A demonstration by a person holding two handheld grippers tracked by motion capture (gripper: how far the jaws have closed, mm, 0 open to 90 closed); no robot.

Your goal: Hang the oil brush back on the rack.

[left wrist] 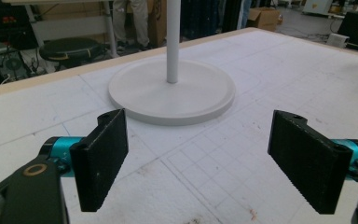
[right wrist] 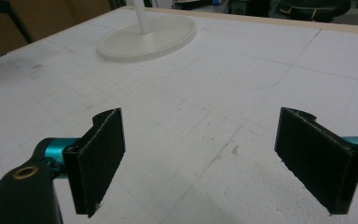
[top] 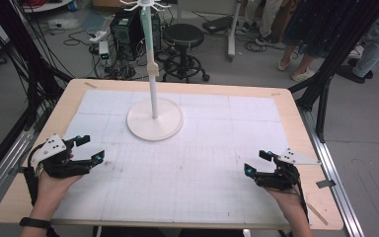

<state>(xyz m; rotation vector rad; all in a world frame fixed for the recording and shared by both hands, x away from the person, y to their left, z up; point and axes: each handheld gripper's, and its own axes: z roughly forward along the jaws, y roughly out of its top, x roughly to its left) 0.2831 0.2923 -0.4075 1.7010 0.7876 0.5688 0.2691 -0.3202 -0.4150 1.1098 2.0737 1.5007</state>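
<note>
Stand (top: 154, 118) sits mid-table toward the far edge, pole straight up from its round base. Both grippers rest near the person's side, jaws spread wide, nothing between them. Left gripper (top: 91, 149) looks the nearer one, with the stand ahead and to its right; right gripper (top: 257, 163) is well apart from it.

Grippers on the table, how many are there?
2. The left gripper is by the table's near left edge, the right gripper by its near right edge. Both have open, empty jaws pointing toward the white stand.
</note>
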